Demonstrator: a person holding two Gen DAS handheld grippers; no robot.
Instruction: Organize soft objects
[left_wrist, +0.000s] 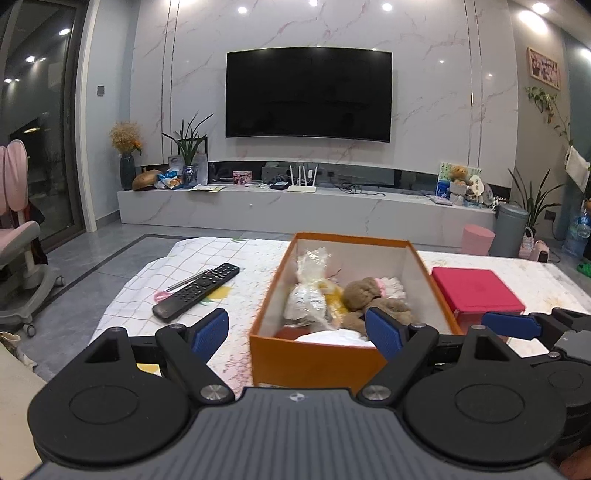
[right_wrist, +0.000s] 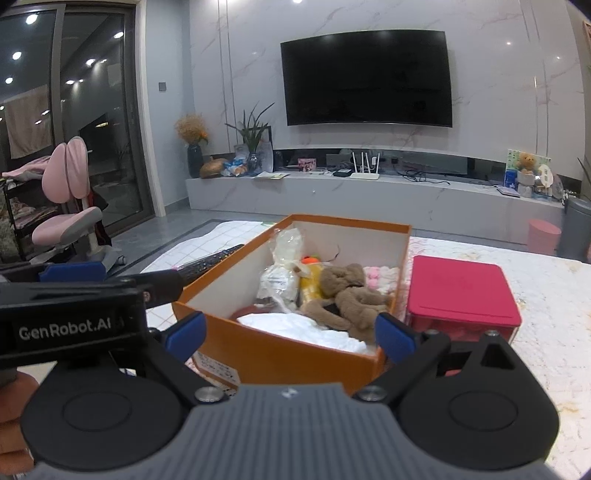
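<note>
An orange cardboard box (left_wrist: 314, 358) (right_wrist: 280, 350) stands on the cloth-covered table right in front of both grippers. Inside lie a brown plush bear (left_wrist: 365, 295) (right_wrist: 347, 291), plastic-wrapped soft items (left_wrist: 310, 291) (right_wrist: 284, 269), something yellow (right_wrist: 312, 284), a pink-white fluffy piece (left_wrist: 393, 284) (right_wrist: 380, 275) and white cloth (left_wrist: 332, 336) (right_wrist: 306, 328). My left gripper (left_wrist: 297, 332) is open, hovering at the box's near edge with nothing between its fingers. My right gripper (right_wrist: 291, 332) is open too, just behind the box's near corner, holding nothing.
A pink lidded box (left_wrist: 476, 288) (right_wrist: 461, 291) sits right of the orange box. A black remote (left_wrist: 197, 290) and pink-handled scissors (left_wrist: 164, 295) lie to the left. Beyond the table are a TV console (left_wrist: 295, 206), a wall TV and a pink chair (right_wrist: 70, 221).
</note>
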